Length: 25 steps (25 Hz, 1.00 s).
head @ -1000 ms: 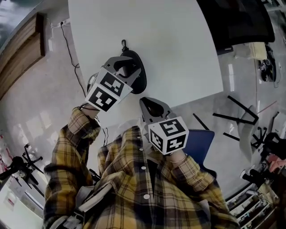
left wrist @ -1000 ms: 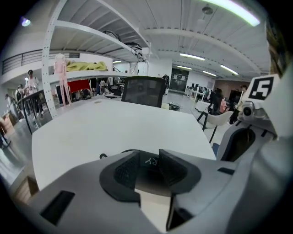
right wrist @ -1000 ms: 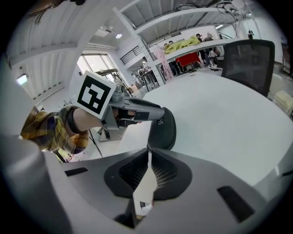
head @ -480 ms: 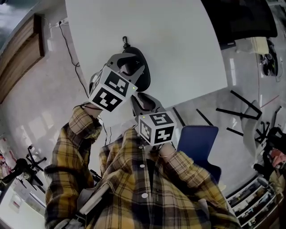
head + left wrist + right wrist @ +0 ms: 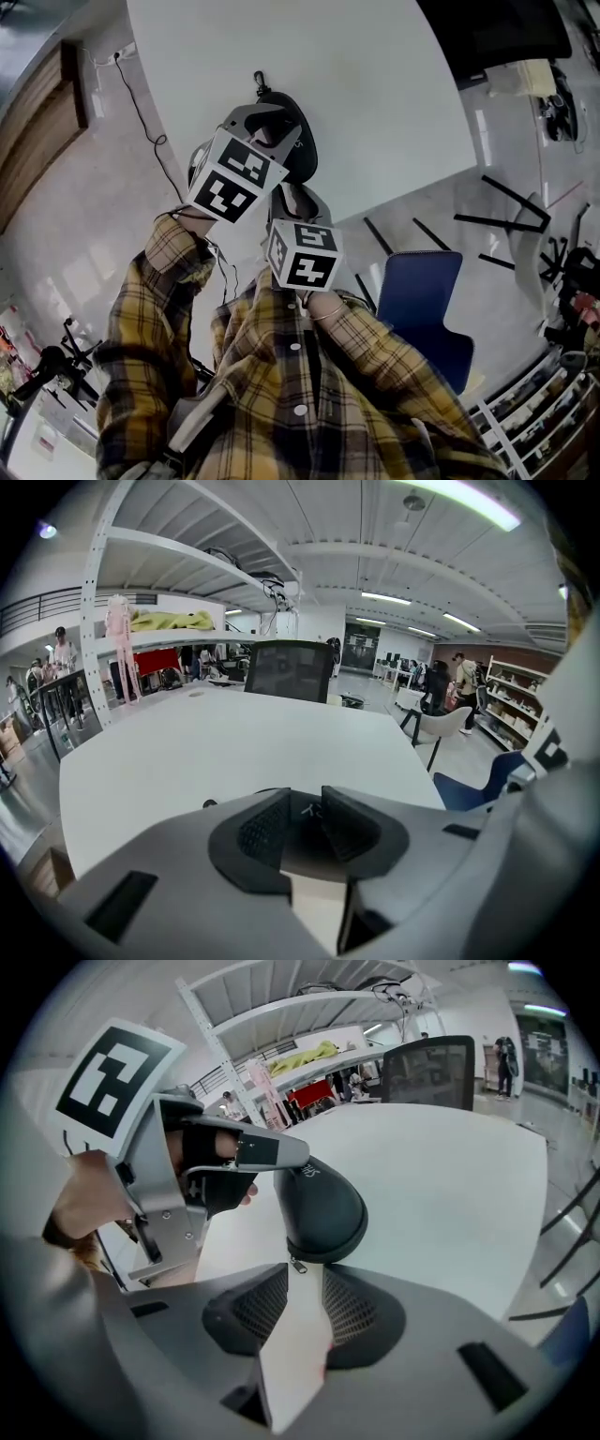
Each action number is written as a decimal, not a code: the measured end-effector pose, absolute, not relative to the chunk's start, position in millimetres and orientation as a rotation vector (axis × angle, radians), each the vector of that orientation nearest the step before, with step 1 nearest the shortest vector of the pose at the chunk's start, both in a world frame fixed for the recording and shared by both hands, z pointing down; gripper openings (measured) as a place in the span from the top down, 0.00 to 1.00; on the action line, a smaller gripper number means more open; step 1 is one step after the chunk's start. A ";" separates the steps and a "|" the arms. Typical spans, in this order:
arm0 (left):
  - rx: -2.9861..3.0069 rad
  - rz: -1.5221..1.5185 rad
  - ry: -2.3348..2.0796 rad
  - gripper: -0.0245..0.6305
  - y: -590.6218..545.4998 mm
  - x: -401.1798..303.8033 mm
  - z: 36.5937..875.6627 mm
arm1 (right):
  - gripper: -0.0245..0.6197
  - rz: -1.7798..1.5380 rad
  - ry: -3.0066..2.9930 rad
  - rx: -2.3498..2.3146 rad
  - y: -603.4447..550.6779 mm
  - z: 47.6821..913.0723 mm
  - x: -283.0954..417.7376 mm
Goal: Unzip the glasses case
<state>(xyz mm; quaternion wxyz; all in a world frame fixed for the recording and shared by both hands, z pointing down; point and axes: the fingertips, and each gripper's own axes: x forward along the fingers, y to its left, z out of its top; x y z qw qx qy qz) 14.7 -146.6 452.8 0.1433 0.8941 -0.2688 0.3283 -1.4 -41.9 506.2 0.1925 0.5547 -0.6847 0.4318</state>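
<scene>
Closer to the case (image 5: 323, 1206) since the earlier frame, my right gripper (image 5: 305, 1290) has dropped, jaws just spread, with the pull (image 5: 296, 1266) at their mouth, ungripped. My left gripper (image 5: 305, 822), jaws just tightened, clamps the case at the table (image 5: 450, 1176) edge. Step: reaching the pull. Next, I judge: close squarely on that small tab.

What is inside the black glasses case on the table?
Only the closed shell of the glasses case shows, its zipper pull at the near end. Whether glasses lie inside cannot be seen.
</scene>
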 end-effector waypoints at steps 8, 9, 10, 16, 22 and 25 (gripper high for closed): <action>2.589 0.905 -0.777 0.80 -145.4 14.7 458.3 | 0.80 1.194 -1.705 1.765 -43.9 511.8 3.2; 2.591 0.901 -0.771 0.80 -145.1 14.2 459.3 | 0.81 1.194 -1.678 1.791 -44.2 512.1 3.8; 2.595 0.895 -0.767 0.80 -145.0 13.6 459.8 | 0.81 1.184 -1.657 1.813 -44.3 512.1 4.2; 2.622 0.887 -0.754 0.81 -144.7 14.4 457.4 | 0.96 1.148 -1.599 1.879 -43.1 512.1 7.1; 2.643 0.898 -0.742 0.81 -143.7 15.1 457.5 | 0.96 1.193 -1.670 1.846 -39.7 511.4 10.2; 2.659 0.905 -0.755 0.81 -144.2 15.2 458.4 | 0.97 1.176 -1.721 1.812 -39.4 510.5 13.3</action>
